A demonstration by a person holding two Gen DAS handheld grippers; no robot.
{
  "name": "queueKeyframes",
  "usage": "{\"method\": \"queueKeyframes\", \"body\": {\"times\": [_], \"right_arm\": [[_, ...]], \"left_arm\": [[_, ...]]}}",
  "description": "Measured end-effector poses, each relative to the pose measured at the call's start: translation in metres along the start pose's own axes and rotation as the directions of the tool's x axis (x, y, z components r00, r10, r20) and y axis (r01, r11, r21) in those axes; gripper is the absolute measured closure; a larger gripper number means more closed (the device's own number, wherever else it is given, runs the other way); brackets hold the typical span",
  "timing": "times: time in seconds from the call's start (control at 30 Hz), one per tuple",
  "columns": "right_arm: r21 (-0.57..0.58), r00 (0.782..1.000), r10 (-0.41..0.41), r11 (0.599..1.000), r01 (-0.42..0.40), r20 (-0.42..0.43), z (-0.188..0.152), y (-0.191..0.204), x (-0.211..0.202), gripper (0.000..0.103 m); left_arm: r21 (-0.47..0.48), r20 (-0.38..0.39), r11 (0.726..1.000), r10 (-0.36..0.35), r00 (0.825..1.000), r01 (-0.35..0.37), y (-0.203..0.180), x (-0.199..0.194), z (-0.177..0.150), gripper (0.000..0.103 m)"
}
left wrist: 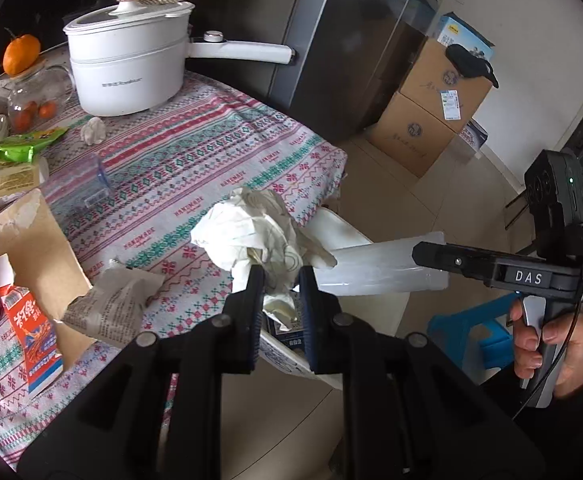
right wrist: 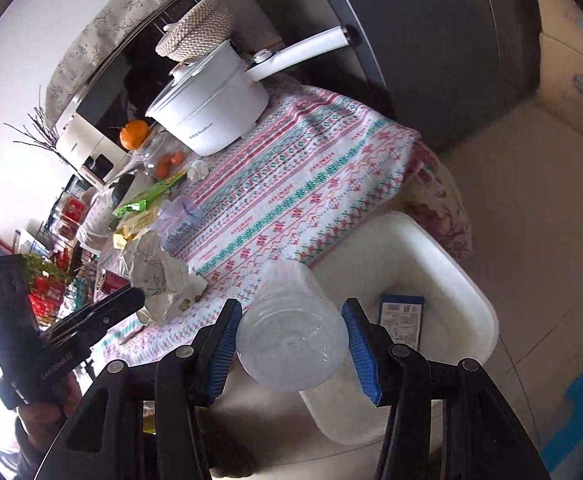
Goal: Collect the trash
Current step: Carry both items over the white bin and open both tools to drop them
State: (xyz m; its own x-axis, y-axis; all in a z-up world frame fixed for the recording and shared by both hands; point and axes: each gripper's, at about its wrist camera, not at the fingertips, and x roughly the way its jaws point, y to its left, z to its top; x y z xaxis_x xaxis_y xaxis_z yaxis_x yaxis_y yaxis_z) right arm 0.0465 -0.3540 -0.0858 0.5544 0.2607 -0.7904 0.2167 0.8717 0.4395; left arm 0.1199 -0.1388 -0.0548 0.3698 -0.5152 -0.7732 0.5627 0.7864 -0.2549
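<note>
My left gripper (left wrist: 280, 280) is shut on a crumpled white paper wad (left wrist: 251, 232) and holds it above the table edge, over the white bin (left wrist: 347, 236). The wad also shows in the right wrist view (right wrist: 159, 276). My right gripper (right wrist: 291, 324) is shut on a clear plastic bottle (right wrist: 291, 332), held over the white bin (right wrist: 451, 280) beside the table. In the left wrist view the bottle (left wrist: 379, 272) sticks out of the right gripper (left wrist: 423, 256). A blue carton (right wrist: 401, 318) lies in the bin.
The patterned tablecloth (left wrist: 195, 168) bears a white pot (left wrist: 127, 68), a torn brown envelope (left wrist: 31, 240), a crumpled newspaper piece (left wrist: 111, 304), an orange carton (left wrist: 35, 336), green wrappers (left wrist: 15, 148) and a clear plastic box (left wrist: 87, 184). Cardboard boxes (left wrist: 427, 116) stand on the floor.
</note>
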Motion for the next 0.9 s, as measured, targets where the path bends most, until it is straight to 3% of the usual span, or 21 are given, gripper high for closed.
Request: {"method": "queueKeyframes", "body": {"times": [0.17, 0.5, 0.57, 0.63, 0.7, 0.8, 0.9], "right_arm": [[0.029, 1.000, -0.014, 0.999, 0.015, -0.021, -0.011, -0.022, -0.004, 0.050], [0.034, 0.994, -0.094, 0.995, 0.096, -0.060, -0.020, -0.041, 0.006, 0.050], [0.053, 0.993, -0.099, 0.993, 0.103, -0.068, -0.020, -0.046, 0.008, 0.050], [0.067, 0.991, -0.109, 0.991, 0.114, -0.073, -0.021, -0.051, 0.009, 0.050], [0.076, 0.990, -0.118, 0.989, 0.124, -0.077, -0.020, -0.055, 0.011, 0.050], [0.085, 0.990, -0.119, 0.988, 0.126, -0.079, -0.019, -0.058, 0.012, 0.050], [0.082, 0.989, -0.122, 0.988, 0.129, -0.086, -0.017, -0.056, 0.015, 0.050]], "left_arm": [[0.083, -0.062, 0.996, -0.018, 0.998, 0.023, -0.029, 0.032, -0.009, 0.084], [0.125, -0.192, 0.992, 0.012, 0.981, 0.012, -0.048, 0.093, -0.029, 0.082], [0.138, -0.213, 0.990, 0.012, 0.977, 0.018, -0.049, 0.099, -0.031, 0.075], [0.139, -0.212, 0.990, 0.039, 0.977, -0.009, -0.047, 0.101, -0.032, 0.056], [0.132, -0.210, 0.991, 0.047, 0.977, -0.019, -0.045, 0.099, -0.030, 0.045], [0.118, -0.194, 0.993, 0.048, 0.980, -0.025, -0.038, 0.087, -0.025, 0.040], [0.098, -0.169, 0.995, 0.051, 0.984, -0.035, -0.032, 0.071, -0.021, 0.028]]}}
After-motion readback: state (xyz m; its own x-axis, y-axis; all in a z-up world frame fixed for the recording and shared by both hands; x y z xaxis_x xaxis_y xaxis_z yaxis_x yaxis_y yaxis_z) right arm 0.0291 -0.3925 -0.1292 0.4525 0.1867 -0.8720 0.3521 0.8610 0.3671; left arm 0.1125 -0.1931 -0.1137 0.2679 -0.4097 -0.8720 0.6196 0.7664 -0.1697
